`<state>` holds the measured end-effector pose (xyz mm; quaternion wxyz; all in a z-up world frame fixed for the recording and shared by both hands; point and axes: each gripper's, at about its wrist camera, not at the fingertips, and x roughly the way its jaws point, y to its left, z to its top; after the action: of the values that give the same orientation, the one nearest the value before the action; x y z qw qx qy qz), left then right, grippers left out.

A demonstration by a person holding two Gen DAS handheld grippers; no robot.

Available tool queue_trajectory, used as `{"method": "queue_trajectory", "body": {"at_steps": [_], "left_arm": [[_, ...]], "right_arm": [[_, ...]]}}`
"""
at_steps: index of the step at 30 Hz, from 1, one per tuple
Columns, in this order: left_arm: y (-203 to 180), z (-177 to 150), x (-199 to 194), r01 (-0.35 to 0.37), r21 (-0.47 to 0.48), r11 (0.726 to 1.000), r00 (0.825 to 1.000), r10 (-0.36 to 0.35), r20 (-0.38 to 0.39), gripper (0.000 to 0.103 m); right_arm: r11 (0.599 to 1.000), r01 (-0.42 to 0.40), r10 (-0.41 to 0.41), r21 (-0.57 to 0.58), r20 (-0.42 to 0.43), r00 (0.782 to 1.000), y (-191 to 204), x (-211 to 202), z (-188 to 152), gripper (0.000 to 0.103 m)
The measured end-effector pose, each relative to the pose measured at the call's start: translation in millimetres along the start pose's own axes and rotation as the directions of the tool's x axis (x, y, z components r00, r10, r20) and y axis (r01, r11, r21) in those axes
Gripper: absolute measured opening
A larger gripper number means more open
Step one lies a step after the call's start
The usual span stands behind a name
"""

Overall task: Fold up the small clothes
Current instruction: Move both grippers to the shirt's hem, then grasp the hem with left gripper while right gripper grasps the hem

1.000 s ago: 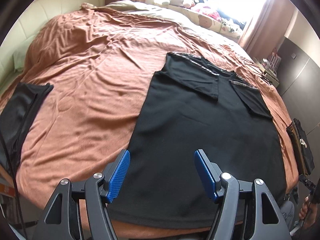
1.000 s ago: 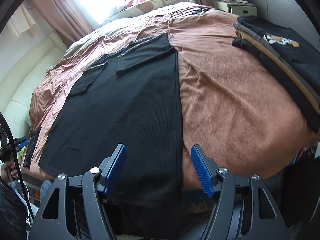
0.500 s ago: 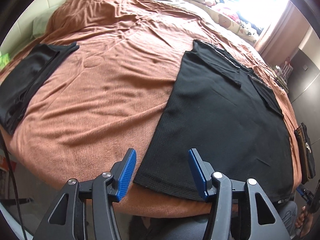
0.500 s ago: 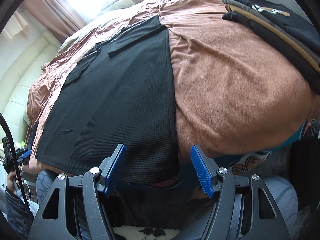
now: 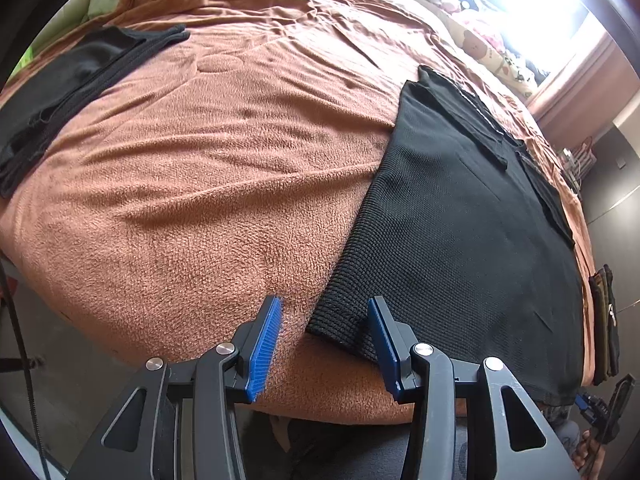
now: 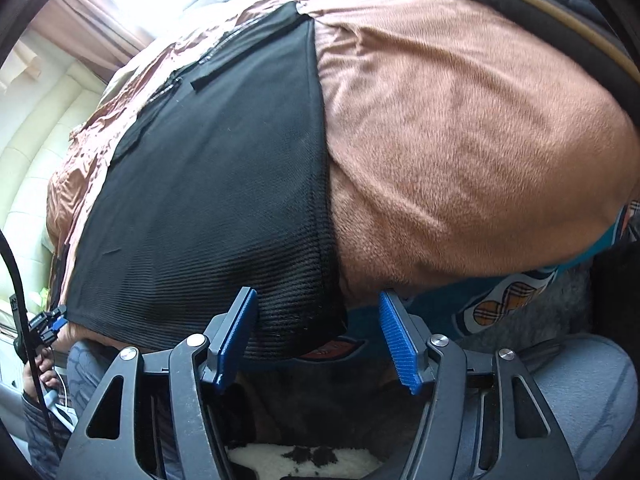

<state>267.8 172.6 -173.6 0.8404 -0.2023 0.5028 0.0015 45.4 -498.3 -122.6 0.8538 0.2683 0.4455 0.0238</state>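
Both grippers have dropped to the black garment's (image 5: 460,220) near hem corners, jaws closing, not yet gripping.

black ribbed-knit shirt (image 5: 460,220) | rust-brown fleece blanket (image 5: 200,180) | blue ridged gripper pads (image 5: 264,344) on black frames | black folded garment (image 5: 60,92) at blanket's left edge | black-and-tan folded stack (image 6: 560,12) at right edge

Home bedroom, bed (image 5: 200,200) (brown blanket), curtains (image 6: 80,12)

left gripper (image 5: 322,322) closing, right gripper (image 6: 318,314) closing, angled down
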Motion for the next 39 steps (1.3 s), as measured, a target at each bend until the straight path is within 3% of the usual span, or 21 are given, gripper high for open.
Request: {"method": "queue_trajectory", "body": {"at_steps": [10,12,14,18,20,21,22,29,39], "left_arm": [[-1.5,2.6,6.3,0.001,0.000,1.000,1.000,-0.001,-0.008,0.046],[-0.9,2.8,6.5,-0.016,-0.009,1.000,0.999,0.016,-0.034,0.038],[0.1,3.7,5.3,-0.008,-0.024,1.000,0.999,0.007,-0.042,0.037],[2.7,3.6,8.3,0.008,-0.051,0.999,0.999,-0.011,-0.044,0.033],[1.1,3.0,9.5,0.001,-0.042,0.999,0.999,-0.003,-0.041,0.024],[0.8,3.0,9.3,0.006,-0.043,0.999,0.999,-0.008,-0.042,0.015],[1.0,3.2,8.3,0.018,-0.050,0.999,0.999,-0.020,-0.044,0.011],[-1.9,3.4,-13.7,0.067,-0.054,0.996,0.998,-0.068,-0.013,0.004],[-15.6,2.7,-54.8,0.126,-0.031,0.992,0.991,-0.124,0.048,0.003]], "right_arm": [[0.997,-0.079,0.080,-0.015,0.094,0.992,-6.1,1.6,-8.6,0.059],[0.996,-0.083,0.085,-0.017,0.096,0.992,-7.2,1.8,-11.2,0.055],[0.995,-0.095,0.096,-0.017,0.089,0.991,-8.5,2.8,-12.6,0.052],[0.997,-0.067,0.069,-0.025,0.073,0.995,-7.9,5.9,-13.4,0.040],[0.998,-0.059,0.061,-0.025,0.064,0.996,-5.0,1.1,-12.9,0.025],[0.997,-0.078,0.080,-0.026,0.055,0.995,-4.8,-1.8,-12.9,0.012],[0.996,-0.087,0.088,-0.026,0.053,0.995,-4.3,-5.6,-12.2,0.008],[0.985,-0.160,0.167,-0.062,0.112,0.980,6.0,-40.9,-7.9,0.005],[0.979,-0.182,0.196,-0.091,0.183,0.963,2.8,-94.5,-2.4,0.004]]}}
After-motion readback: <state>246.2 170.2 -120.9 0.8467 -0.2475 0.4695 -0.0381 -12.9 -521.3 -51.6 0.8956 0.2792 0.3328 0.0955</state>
